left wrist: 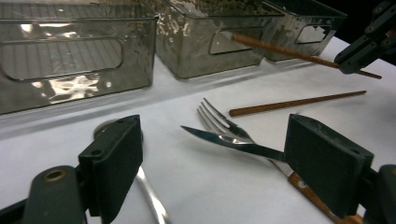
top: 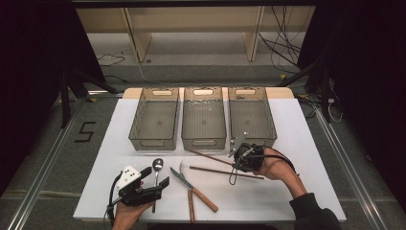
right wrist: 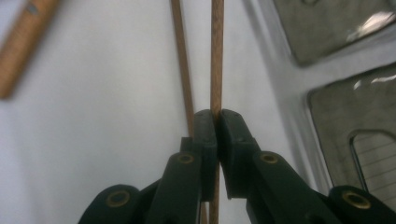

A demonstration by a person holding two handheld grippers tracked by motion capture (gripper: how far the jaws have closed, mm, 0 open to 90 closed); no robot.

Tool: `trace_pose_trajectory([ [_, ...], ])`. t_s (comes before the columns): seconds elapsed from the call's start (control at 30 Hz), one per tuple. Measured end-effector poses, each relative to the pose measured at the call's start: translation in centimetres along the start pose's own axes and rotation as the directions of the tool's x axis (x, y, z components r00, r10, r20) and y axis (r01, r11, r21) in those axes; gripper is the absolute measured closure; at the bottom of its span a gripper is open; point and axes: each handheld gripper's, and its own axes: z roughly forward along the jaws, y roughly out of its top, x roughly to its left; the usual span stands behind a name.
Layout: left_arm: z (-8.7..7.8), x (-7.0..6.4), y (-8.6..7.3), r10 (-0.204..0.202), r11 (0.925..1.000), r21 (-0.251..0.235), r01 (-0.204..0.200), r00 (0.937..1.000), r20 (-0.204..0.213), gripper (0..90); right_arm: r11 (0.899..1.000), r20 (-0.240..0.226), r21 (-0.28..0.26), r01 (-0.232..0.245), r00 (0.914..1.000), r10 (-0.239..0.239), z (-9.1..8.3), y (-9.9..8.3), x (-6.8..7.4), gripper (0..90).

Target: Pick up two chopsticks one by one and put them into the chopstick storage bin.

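My right gripper (top: 238, 162) (right wrist: 217, 116) is shut on a thin wooden chopstick (top: 210, 157) (right wrist: 216, 56) and holds it just above the white table, pointing left. A second chopstick (top: 225, 172) (right wrist: 182, 60) lies flat beside it. My left gripper (top: 154, 181) (left wrist: 217, 163) is open at the front left, low over the table. A metal spoon (top: 157, 165) (left wrist: 150, 198) lies between its jaws, close to the left one. A wooden-handled knife (top: 191, 186) (left wrist: 224, 141) and fork (left wrist: 217, 122) lie crossed just to its right. The left gripper view also catches the right gripper (left wrist: 366, 44) with its chopstick (left wrist: 289, 52).
Three see-through grey bins stand side by side at the back: left (top: 153, 143), middle (top: 203, 143) and right (top: 252, 140). The white mat (top: 297, 158) covers the table. The right bin sits just behind the right gripper.
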Motion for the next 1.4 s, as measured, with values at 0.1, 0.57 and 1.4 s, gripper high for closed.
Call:
trace_pose_trajectory([
  [0.1, 0.3, -0.6, 0.3, -0.017, 0.9999, 0.004, 0.017, 0.9996, 0.022, 19.1, 0.992, 0.013, -0.1, -0.078, 0.9967, 0.08, -0.9, 0.2, 0.9, 86.0],
  [0.57, 3.3, -3.2, 3.2, -0.061, 0.9975, 0.042, 0.057, 0.9915, 0.115, 19.4, 0.932, 0.02, -0.305, -0.198, 0.9767, 0.214, -1.5, -0.2, 3.3, 85.9],
  [1.4, 7.3, -5.7, 6.2, -0.248, 0.9676, 0.127, 0.218, 0.9182, 0.309, 38.3, 0.839, -0.033, -0.483, -0.251, 0.9625, 0.269, -0.1, 0.4, 6.6, 85.9],
])
